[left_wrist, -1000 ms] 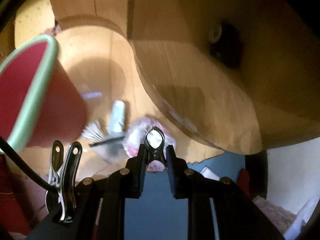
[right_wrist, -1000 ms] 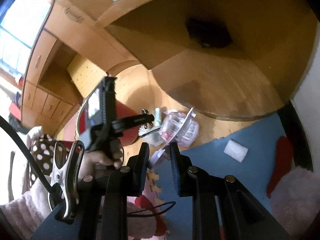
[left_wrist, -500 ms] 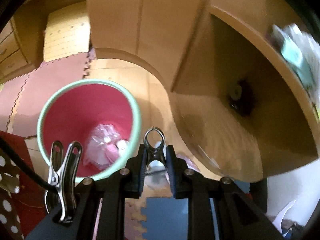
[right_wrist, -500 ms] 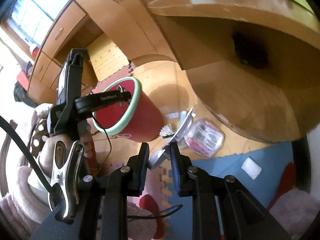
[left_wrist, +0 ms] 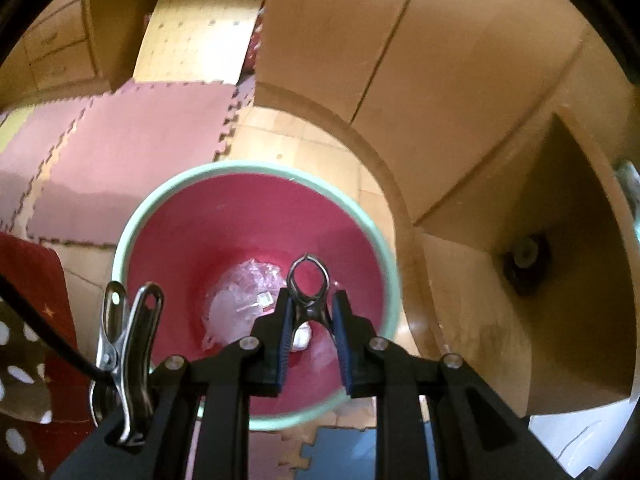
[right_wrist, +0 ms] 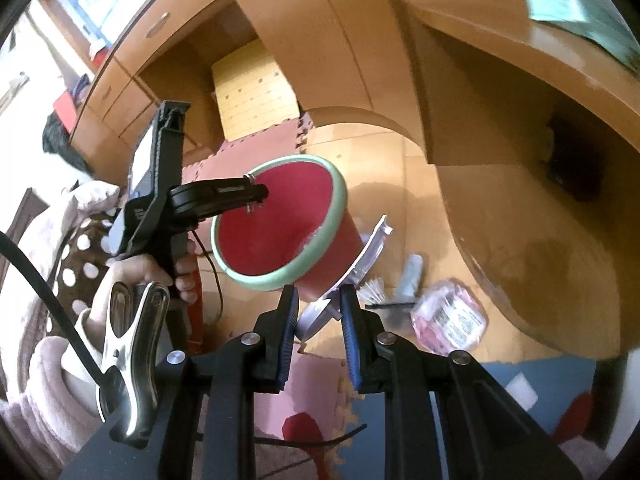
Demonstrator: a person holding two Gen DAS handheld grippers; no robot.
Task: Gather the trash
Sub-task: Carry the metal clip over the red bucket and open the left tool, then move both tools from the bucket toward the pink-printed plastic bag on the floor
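Observation:
A red bin with a mint-green rim [left_wrist: 132, 216] stands on the floor, and crumpled clear plastic [left_wrist: 240, 296] lies at its bottom. My left gripper [left_wrist: 310, 308] hangs over the bin's mouth, shut on a small metal spring clip [left_wrist: 308, 280]. The right wrist view shows the left gripper [right_wrist: 256, 196], held in a hand, just above the bin [right_wrist: 340, 196]. My right gripper [right_wrist: 318, 300] is beside the bin and shut on a bent piece of clear plastic [right_wrist: 366, 252]. A pink packet [right_wrist: 452, 316], a brush [right_wrist: 376, 288] and a grey tube [right_wrist: 412, 270] lie on the floor.
A wooden desk [right_wrist: 500, 60] overhangs the floor on the right, with cabinets [right_wrist: 120, 80] behind. Pink and blue foam mats [left_wrist: 120, 140] cover part of the floor. A white tissue [right_wrist: 520, 388] lies on the blue mat. A dotted sleeve [right_wrist: 80, 248] is at left.
Both grippers rose from the floor litter and swung toward the bin. The left one now hangs over its mouth with the clip. The right one still carries the plastic.

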